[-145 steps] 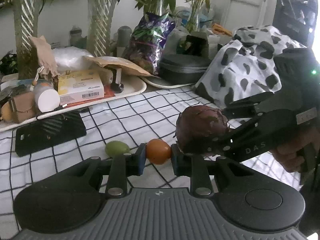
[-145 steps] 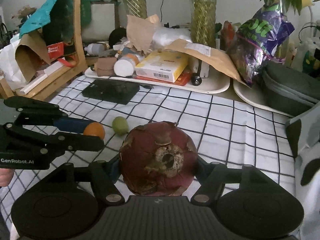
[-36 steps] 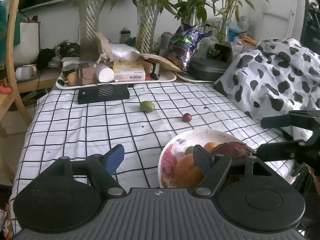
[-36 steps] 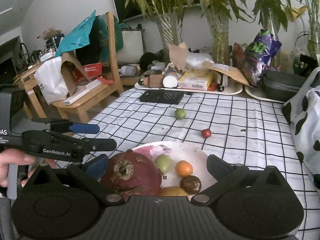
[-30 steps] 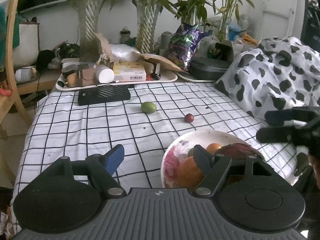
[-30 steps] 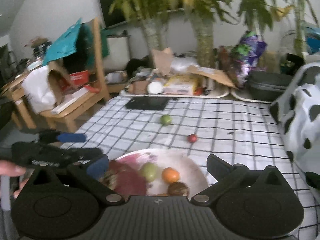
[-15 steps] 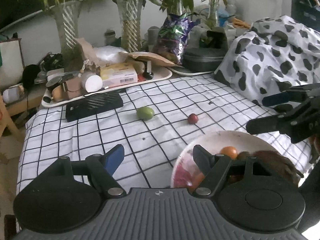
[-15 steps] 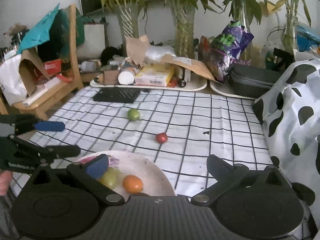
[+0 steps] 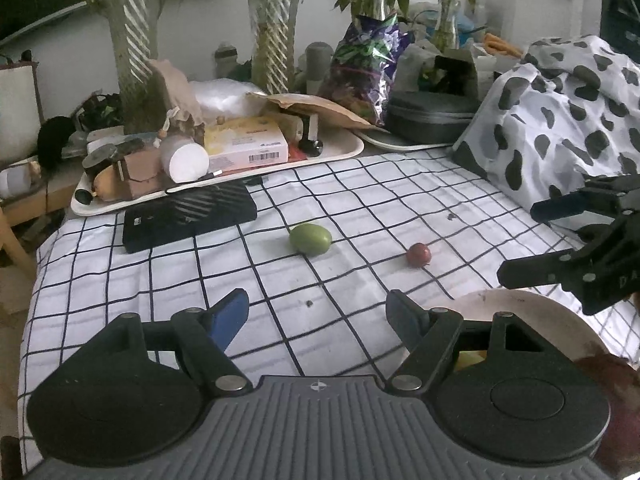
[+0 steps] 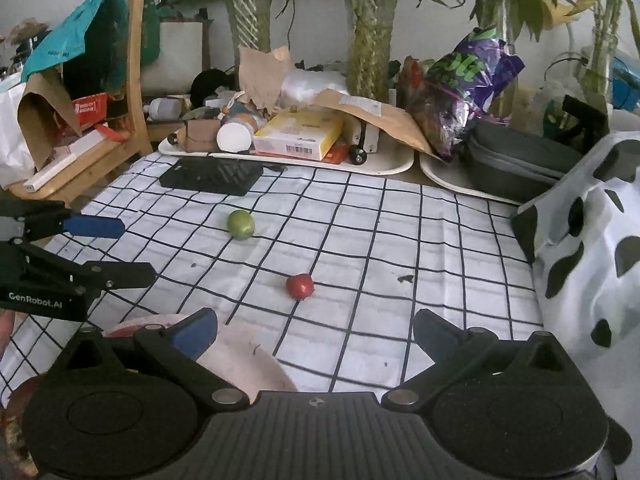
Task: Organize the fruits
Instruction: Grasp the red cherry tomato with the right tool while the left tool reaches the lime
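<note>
A green fruit [image 9: 310,239] [image 10: 241,224] and a small red fruit [image 9: 418,255] [image 10: 299,286] lie loose on the checked cloth. They are ahead of both grippers. My left gripper [image 9: 316,308] [image 10: 136,249] is open and holds nothing; the green fruit lies a little beyond it. My right gripper [image 10: 314,324] [image 9: 520,240] is open too, with the red fruit just past its fingertips. The pale plate [image 9: 520,300] [image 10: 256,360] sits near me, mostly hidden by the gripper bodies. A large dark red fruit [image 9: 616,372] and a yellow-green fruit [image 9: 472,358] show on it.
A flat black box [image 9: 188,220] lies behind the green fruit. A white tray [image 9: 340,152] of boxes and jars, plant vases and a dark case line the far edge. A cow-spotted cloth [image 9: 560,120] rises on the right, and a wooden chair [image 10: 132,80] stands left.
Both grippers, which earlier held an orange fruit and the large dark red fruit, now stand empty. They have moved forward off the plate toward the loose fruits, so the plate has slid to the frames' lower edge.
</note>
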`<state>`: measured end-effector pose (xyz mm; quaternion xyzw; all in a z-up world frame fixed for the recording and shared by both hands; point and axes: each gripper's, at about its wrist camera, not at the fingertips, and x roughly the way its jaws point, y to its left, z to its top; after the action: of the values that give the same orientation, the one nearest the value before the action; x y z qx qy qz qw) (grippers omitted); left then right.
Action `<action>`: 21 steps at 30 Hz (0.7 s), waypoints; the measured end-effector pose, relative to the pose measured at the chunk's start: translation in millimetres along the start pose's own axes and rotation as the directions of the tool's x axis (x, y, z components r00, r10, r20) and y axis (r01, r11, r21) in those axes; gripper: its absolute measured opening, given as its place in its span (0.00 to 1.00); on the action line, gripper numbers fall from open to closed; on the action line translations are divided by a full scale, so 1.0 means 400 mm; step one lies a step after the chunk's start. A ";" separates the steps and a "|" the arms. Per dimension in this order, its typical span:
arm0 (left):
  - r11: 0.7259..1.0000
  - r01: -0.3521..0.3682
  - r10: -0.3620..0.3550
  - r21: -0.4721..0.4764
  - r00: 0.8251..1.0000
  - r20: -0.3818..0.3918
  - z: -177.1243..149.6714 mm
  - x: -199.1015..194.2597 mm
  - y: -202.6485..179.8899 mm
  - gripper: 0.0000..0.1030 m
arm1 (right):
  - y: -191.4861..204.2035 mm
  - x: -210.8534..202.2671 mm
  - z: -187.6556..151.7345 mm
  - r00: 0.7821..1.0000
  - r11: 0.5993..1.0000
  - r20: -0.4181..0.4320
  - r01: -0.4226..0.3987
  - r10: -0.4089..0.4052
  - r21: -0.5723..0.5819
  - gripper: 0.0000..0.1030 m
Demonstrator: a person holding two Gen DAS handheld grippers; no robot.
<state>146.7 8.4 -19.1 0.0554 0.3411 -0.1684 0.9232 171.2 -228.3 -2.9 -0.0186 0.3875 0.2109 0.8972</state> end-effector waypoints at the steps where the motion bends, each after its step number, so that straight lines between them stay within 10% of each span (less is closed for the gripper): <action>1: 1.000 0.003 -0.003 0.002 1.000 -0.003 0.002 0.007 0.002 0.72 | 0.000 0.008 0.003 1.000 1.000 -0.005 0.000 0.000 -0.006 1.00; 21: 0.999 0.034 -0.032 0.042 0.999 -0.033 0.038 0.116 0.024 0.72 | 0.003 0.155 0.064 0.997 0.994 -0.080 -0.026 0.017 -0.104 0.89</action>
<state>192.3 1.5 -37.6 0.0720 0.3532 -0.1898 0.9133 226.1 -199.5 -28.2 -0.0697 0.4111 0.2396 0.8768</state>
